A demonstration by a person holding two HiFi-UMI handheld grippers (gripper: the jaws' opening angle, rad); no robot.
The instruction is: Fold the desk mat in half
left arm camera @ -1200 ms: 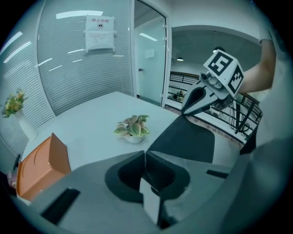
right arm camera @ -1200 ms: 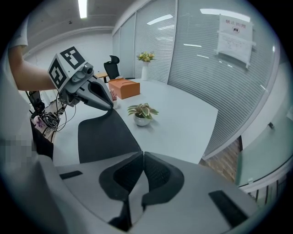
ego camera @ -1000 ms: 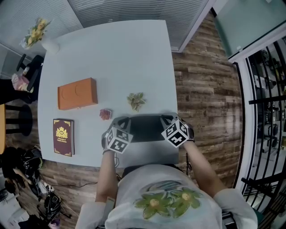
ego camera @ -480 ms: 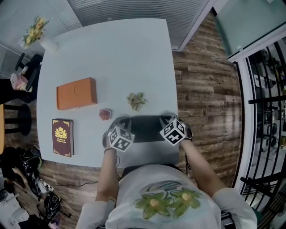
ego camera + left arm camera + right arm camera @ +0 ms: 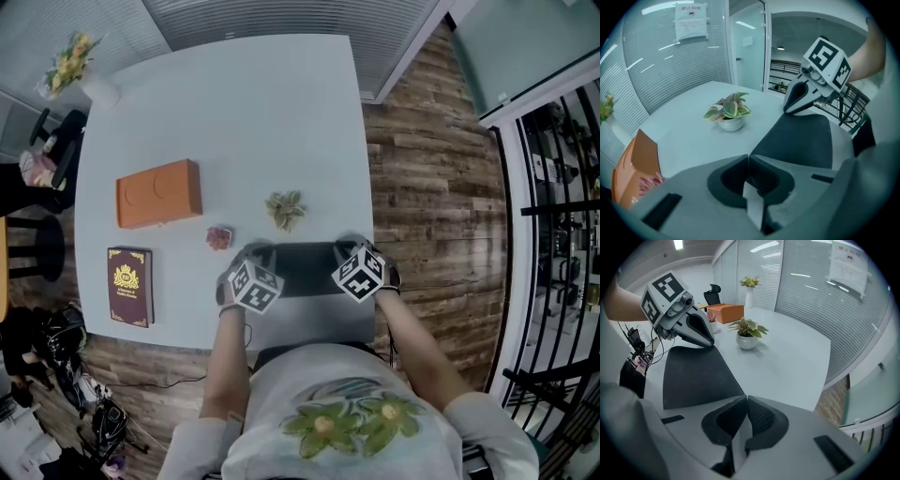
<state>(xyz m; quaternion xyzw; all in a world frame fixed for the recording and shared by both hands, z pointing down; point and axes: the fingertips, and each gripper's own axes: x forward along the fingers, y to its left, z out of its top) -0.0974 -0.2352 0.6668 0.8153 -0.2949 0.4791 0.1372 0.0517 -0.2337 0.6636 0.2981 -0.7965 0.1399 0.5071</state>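
Observation:
A dark desk mat (image 5: 305, 267) lies on the white table (image 5: 234, 122) near its front edge, just before the person. My left gripper (image 5: 251, 253) is shut on the mat's left far corner; in the left gripper view its jaws (image 5: 749, 157) meet with a thin pale edge of the mat (image 5: 801, 140) pinched between them. My right gripper (image 5: 354, 247) is shut on the right far corner; the mat (image 5: 698, 376) runs from its jaws (image 5: 746, 398) over to the left gripper (image 5: 710, 344). Across the mat, the left gripper view shows the right gripper (image 5: 790, 108).
A small potted plant (image 5: 286, 211) stands just beyond the mat, a small pink object (image 5: 219, 238) to its left. An orange box (image 5: 159, 194) and a maroon book (image 5: 131, 286) lie on the table's left. A flower vase (image 5: 94, 84) stands at the far left corner.
Both grippers have sunk a little toward the table, still shut on the mat's corners. Nothing else on the table has moved.

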